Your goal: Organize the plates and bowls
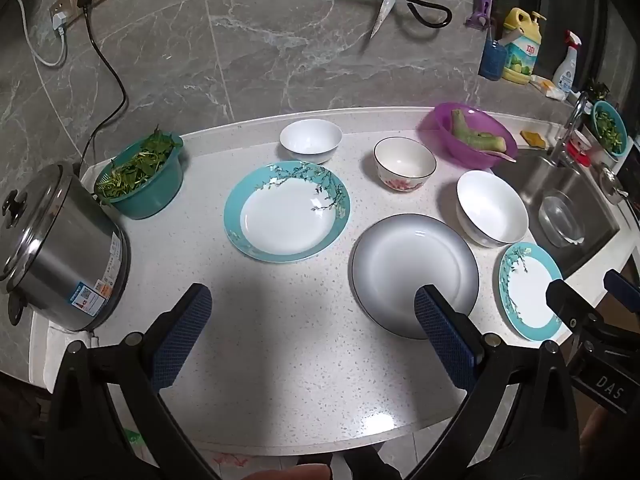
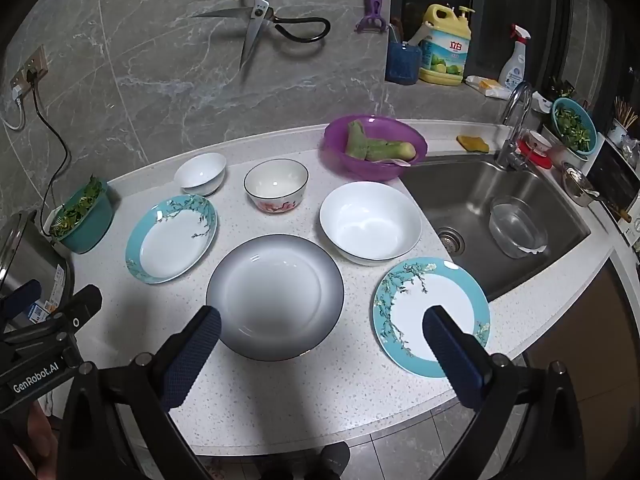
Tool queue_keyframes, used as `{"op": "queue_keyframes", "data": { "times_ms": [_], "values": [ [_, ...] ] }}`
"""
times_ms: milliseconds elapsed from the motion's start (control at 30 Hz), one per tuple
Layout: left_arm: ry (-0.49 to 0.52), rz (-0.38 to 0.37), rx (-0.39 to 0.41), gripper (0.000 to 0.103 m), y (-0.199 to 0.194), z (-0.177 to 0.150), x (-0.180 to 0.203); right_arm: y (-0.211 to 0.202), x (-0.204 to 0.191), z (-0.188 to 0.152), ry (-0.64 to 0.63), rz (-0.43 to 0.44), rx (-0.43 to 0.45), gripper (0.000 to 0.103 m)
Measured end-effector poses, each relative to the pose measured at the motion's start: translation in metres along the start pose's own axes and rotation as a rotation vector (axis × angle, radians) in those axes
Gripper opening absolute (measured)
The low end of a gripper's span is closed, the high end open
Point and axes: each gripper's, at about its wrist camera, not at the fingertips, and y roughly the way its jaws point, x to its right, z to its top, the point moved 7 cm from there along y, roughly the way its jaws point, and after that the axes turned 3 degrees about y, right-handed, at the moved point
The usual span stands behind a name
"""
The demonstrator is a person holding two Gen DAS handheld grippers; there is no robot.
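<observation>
Looking along the left gripper [image 1: 312,332], the left wrist view showed its jaws spread wide and holding nothing, hovering over bare surface [image 1: 280,360] in front of the dishes. A teal plate [image 1: 287,211] lay ahead, a grey plate [image 1: 414,274] to its right, and a second teal plate [image 1: 524,290] near the sink [image 1: 560,208]. Three bowls stood behind: a small white bowl [image 1: 311,140], a flowered bowl [image 1: 405,163] and a large white bowl [image 1: 492,208], all apparently empty. A green basin [image 1: 142,178] held leafy greens; a purple basin [image 1: 466,140] held pale green vegetable pieces.

The right wrist view showed the right gripper [image 2: 320,332] likewise wide open and empty, between the grey plate [image 2: 275,296] and the near teal plate [image 2: 431,316]. A clear container [image 2: 518,226] sat in the sink. Nothing seemed stacked yet. Judged from this, a good first grasp would take one plate by its rim, jaws straddling the edge, lifting level before nesting like with like.
</observation>
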Motion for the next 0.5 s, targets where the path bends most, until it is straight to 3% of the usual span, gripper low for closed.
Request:
{"op": "queue_keyframes", "data": {
  "times_ms": [500],
  "values": [
    [0.006, 0.008, -0.002, 0.103, 0.0036, -0.0029, -0.0025, 0.0008, -0.0001, 0.0021, -0.003, -0.005, 0.003, 0.103]
  ]
}}
